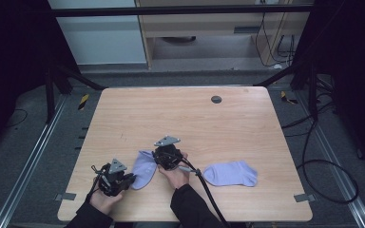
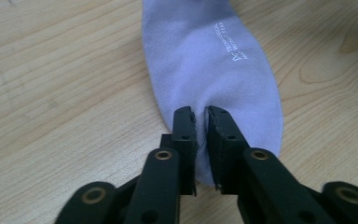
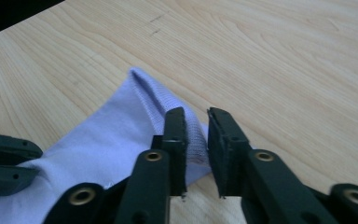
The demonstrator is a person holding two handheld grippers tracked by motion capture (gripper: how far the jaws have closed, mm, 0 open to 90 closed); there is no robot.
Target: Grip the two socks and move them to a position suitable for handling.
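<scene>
A lavender sock (image 1: 143, 170) lies flat on the wooden table (image 1: 195, 118) near its front left, between my two grippers. My left gripper (image 1: 130, 179) is shut on the sock's toe end; in the left gripper view the sock (image 2: 205, 60) puckers into the narrow gap of that gripper (image 2: 201, 114). My right gripper (image 1: 157, 159) is at the cuff end. In the right gripper view, the jaws of the right gripper (image 3: 196, 114) stand apart around the ribbed cuff of the sock (image 3: 112, 135), which rises in a small peak. The left gripper's black jaws (image 3: 4, 163) show at the left edge of that view.
A second lavender sock (image 1: 230, 173) lies flat to the right, near the front edge. A small dark round insert (image 1: 216, 99) sits in the tabletop at the back. A black cable (image 1: 206, 190) trails from the right gripper over the front edge.
</scene>
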